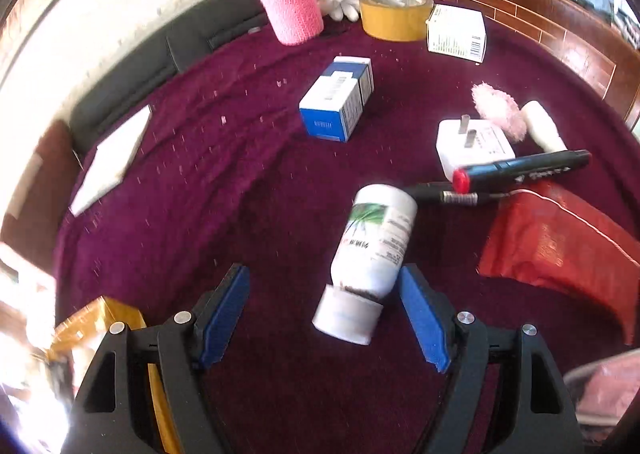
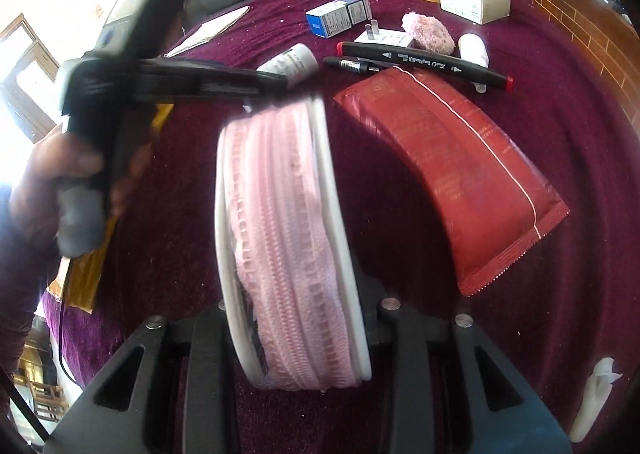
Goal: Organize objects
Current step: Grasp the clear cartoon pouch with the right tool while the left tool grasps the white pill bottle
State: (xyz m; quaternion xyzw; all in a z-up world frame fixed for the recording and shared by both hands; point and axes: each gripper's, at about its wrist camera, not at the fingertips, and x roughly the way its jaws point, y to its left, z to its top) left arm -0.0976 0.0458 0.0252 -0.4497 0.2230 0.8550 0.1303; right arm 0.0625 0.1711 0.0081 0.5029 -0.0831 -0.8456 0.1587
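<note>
While the right gripper [image 2: 298, 334] pinched the light ribbon spool [image 2: 288, 238], open left fingers [image 1: 226, 314] straddled a smooth, rigid bottle [image 1: 370, 250]; I'd grab its body.

I see a deep purple cloth [image 1: 240, 182] under everything — a white bottle [image 1: 372, 242] with a green leaf print, a blue-and-white box [image 1: 340, 102], a pink knitted cup [image 1: 290, 2], a shiny red pouch [image 2: 452, 174] — and yellow tape [image 1: 394, 14].

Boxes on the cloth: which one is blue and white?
The blue-and-white box, lying mid-table in front of the pink knitted cup. The other carton, beside the yellow tape roll, is plain white with black print.
</note>
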